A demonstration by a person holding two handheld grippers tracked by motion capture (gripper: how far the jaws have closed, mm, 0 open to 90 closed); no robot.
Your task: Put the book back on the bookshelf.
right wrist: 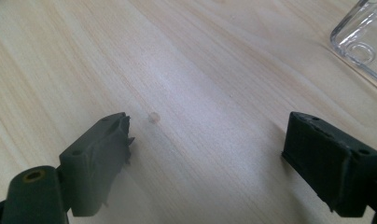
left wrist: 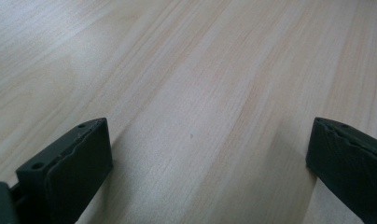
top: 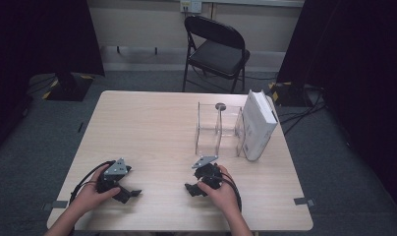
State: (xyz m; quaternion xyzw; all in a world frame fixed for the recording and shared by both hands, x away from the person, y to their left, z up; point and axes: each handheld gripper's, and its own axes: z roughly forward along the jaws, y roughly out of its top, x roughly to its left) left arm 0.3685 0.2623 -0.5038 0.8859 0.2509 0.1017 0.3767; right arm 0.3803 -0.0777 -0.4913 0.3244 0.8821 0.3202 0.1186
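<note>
left gripper (top: 129,192): jaws wide apart, nothing between them, resting on the table (top: 152,123) near its front left corner, held by the left hand (top: 91,196). right gripper (top: 192,189): jaws wide apart, empty, near the front edge right of the middle, held by the right hand (top: 221,191). clear plastic holder (top: 218,129): upright, just beyond the right gripper, toward the right edge. white book (top: 258,124): standing on end, touching the holder's right side. black folding chair (top: 216,49): on the floor beyond the far edge.

Bare table (top: 152,128) lay ahead of the left gripper (top: 130,192); ahead-right of the right gripper (top: 190,188), a clear box (top: 218,130) and a book (top: 258,123) stood in the way.
</note>
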